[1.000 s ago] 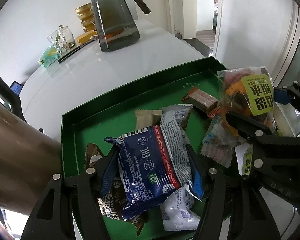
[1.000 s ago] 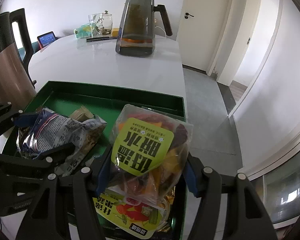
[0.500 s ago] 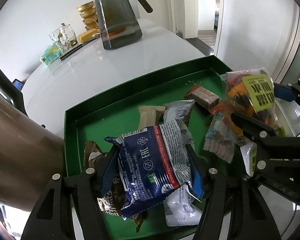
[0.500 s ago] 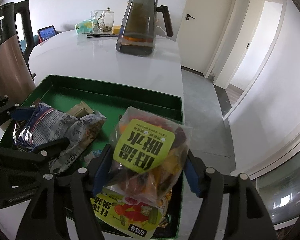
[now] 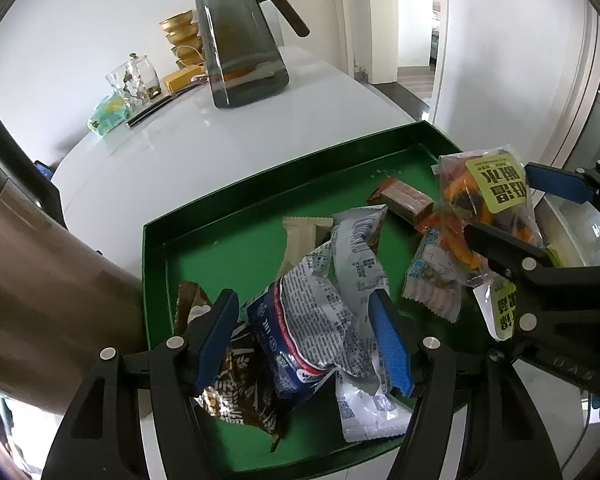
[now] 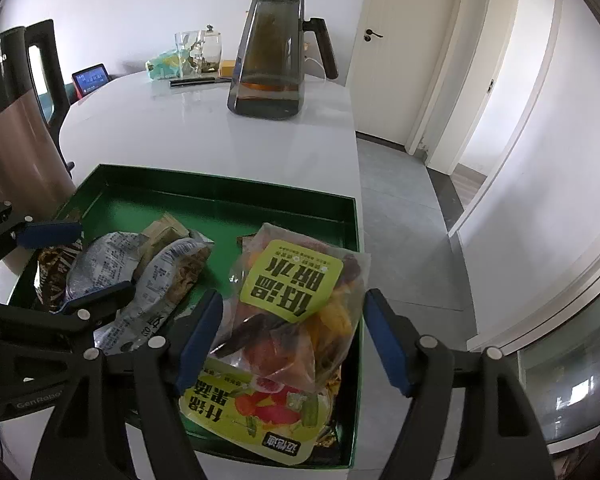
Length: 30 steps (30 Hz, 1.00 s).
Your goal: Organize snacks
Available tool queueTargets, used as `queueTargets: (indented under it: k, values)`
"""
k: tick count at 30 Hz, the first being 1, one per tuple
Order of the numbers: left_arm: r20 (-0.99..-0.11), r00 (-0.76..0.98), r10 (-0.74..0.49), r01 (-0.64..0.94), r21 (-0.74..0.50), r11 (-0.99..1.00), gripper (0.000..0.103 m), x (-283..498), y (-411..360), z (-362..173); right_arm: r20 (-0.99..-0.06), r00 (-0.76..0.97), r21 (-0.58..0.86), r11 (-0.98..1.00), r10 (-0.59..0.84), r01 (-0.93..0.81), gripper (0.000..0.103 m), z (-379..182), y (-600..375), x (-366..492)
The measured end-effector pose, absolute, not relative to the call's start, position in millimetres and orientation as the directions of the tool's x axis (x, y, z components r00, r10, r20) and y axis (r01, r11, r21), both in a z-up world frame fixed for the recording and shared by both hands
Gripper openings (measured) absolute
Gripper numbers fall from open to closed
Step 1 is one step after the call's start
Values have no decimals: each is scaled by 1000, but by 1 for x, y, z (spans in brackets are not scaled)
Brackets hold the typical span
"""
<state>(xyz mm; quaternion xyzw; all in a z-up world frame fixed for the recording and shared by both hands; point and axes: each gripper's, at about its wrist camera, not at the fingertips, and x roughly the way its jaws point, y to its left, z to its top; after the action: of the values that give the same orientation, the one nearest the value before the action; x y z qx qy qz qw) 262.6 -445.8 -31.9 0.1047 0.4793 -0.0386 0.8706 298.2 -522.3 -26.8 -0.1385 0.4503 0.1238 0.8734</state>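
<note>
A green tray on the white table holds several snack packets. My left gripper stands open around a blue and white packet, which has dropped onto the pile in the tray. My right gripper has opened; the clear bag of dried fruit with a yellow-green label rests between its fingers on another fruit-chip bag at the tray's right end. The fruit bag and the right gripper also show at the right of the left wrist view. The tray shows in the right wrist view too.
A dark glass pitcher stands on the table behind the tray. A glass jar, gold bowls and a small packet sit at the back. A brown kettle stands close to the tray's left side. A brown bar lies in the tray.
Both grippers opened. The blue and white packet slid down from the left gripper onto the pile. The fruit bag settled lower between the right fingers.
</note>
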Motion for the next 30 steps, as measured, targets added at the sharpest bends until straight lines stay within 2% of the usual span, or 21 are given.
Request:
queueTargets:
  k: [4,7,20,30]
  values:
    - [-838,546,30,164,142,976,62,257,-446,-26,-814,572,-118,934,105,-338,93,-19,-522,295]
    - [-834,551,27,164,140,976,62,254,-446,-22,-806,583,-124,934,102,-335,101,-12,-522,291]
    - [-818,575,7,171,129,977,65,237,-448,-2,-787,609,-116,946,99,-304,103,12,-528,273]
    - [-802,596,-42,201,99,975,65,202,-444,25,-741,667,-137,955,77,-263,103,51,-527,238]
